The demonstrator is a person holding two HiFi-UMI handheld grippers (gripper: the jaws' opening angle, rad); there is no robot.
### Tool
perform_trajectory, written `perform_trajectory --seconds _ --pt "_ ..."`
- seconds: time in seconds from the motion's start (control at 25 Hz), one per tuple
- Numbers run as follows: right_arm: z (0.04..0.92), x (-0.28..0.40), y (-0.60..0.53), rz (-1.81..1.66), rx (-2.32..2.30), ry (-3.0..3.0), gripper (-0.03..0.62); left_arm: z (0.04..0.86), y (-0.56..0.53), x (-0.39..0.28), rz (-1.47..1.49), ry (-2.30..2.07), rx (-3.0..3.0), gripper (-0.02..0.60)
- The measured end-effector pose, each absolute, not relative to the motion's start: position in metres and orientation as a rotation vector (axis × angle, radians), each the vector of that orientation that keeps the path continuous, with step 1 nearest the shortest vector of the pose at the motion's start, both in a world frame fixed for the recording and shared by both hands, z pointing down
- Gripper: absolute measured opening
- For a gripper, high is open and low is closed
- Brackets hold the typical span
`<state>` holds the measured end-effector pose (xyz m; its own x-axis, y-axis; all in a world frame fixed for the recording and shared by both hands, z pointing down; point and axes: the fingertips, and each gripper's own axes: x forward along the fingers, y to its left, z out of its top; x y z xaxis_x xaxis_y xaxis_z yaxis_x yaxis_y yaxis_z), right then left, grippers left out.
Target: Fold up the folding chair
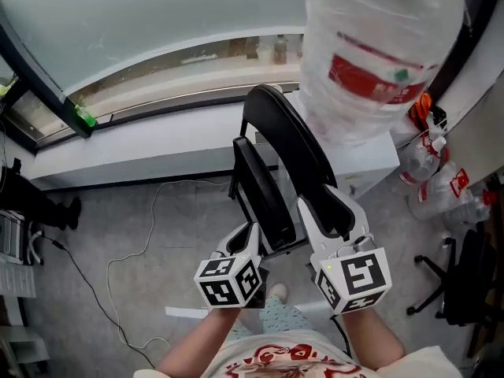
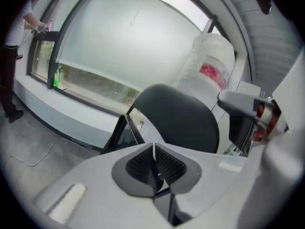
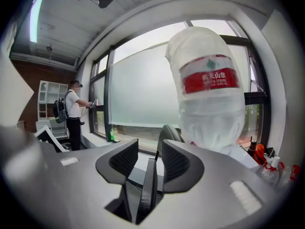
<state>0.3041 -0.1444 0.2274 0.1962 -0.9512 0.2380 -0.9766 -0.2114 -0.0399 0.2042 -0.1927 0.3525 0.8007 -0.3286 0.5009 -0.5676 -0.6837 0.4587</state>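
The black folding chair (image 1: 287,132) stands before me against a white ledge, with its seat (image 1: 264,195) tipped up close to the backrest. My left gripper (image 1: 250,236) is at the seat's lower left edge. In the left gripper view its pads (image 2: 143,162) meet, shut, with a thin dark edge of the chair pinched low between them, and the backrest (image 2: 183,120) lies ahead. My right gripper (image 1: 316,211) reaches along the chair's right side. In the right gripper view it (image 3: 149,159) is open, and a thin black chair panel (image 3: 148,187) stands loose in the gap.
A big plastic-wrapped water jug (image 1: 378,46) stands on a white cabinet (image 1: 370,164) just right of the chair. Plastic bags (image 1: 433,176) and an office chair base (image 1: 457,282) are at the right. A cable (image 1: 118,258) trails over the grey floor. A person (image 3: 74,113) stands by the window.
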Motion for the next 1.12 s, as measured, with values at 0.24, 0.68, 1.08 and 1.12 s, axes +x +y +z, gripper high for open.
perform_trajectory --seconds 0.24,0.68,1.08,1.12 --pt "0.240 0.241 -0.154 0.368 2.254 -2.049 0.028 0.289 -0.191 0.163 0.333 -0.702 2.538 0.002" --pt "0.255 0.115 -0.119 0.557 2.092 -2.305 0.026 0.275 -0.128 0.071 0.307 -0.646 2.616 0.002" --pt "0.229 -0.015 -0.050 0.486 2.023 -2.392 0.028 0.261 -0.062 -0.046 0.290 -0.668 2.676 0.003" --pt "0.227 -0.023 -0.043 0.488 2.029 -2.404 0.028 0.258 -0.056 -0.052 0.283 -0.660 2.689 0.003"
